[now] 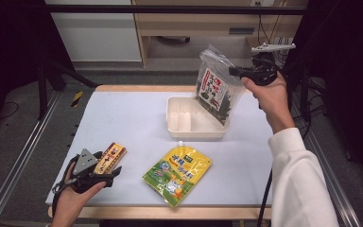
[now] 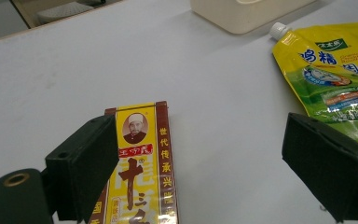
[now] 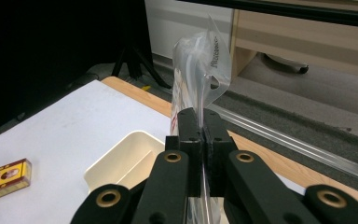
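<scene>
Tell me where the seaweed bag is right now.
In the high view the seaweed bag hangs at upper right, pinched in the right gripper, its lower end over the cream tray.

The desk (image 1: 123,118) has a pale, whitish top edged with a light wooden rim, and metal rails (image 1: 19,161) run along the grey floor (image 1: 33,118) on either side of it. Beyond the desk's far edge stand a white cabinet (image 1: 94,33) and a light wooden unit (image 1: 208,23), with a black bar (image 1: 170,9) crossing above them. Left and right of the desk the room falls into darkness.
</scene>
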`<state>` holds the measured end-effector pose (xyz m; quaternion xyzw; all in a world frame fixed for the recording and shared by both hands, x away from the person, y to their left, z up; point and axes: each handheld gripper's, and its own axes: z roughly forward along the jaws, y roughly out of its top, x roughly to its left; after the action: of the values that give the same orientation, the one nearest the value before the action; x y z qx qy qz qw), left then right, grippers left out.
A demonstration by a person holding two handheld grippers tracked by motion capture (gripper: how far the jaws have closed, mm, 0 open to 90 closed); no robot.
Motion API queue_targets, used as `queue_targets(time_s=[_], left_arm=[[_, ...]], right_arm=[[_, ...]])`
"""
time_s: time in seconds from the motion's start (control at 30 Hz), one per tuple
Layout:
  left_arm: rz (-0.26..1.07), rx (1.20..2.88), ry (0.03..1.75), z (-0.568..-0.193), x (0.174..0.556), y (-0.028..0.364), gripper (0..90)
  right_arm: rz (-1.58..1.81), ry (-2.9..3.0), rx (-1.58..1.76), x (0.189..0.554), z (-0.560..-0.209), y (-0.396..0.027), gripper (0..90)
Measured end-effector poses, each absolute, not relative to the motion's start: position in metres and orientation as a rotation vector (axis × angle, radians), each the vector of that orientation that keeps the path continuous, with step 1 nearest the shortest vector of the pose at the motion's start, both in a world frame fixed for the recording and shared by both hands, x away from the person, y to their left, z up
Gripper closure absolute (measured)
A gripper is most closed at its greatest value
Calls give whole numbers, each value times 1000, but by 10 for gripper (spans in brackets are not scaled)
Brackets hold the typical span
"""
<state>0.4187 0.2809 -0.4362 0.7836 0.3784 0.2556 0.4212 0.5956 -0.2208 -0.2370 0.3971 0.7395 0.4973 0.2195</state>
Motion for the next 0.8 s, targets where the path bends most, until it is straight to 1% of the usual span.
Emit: queue_targets(time_s=[0.8], left_arm=[[638, 1973, 936, -437, 419, 279, 105]], right_arm=[[1407, 2047, 1143, 601, -259, -224, 889]])
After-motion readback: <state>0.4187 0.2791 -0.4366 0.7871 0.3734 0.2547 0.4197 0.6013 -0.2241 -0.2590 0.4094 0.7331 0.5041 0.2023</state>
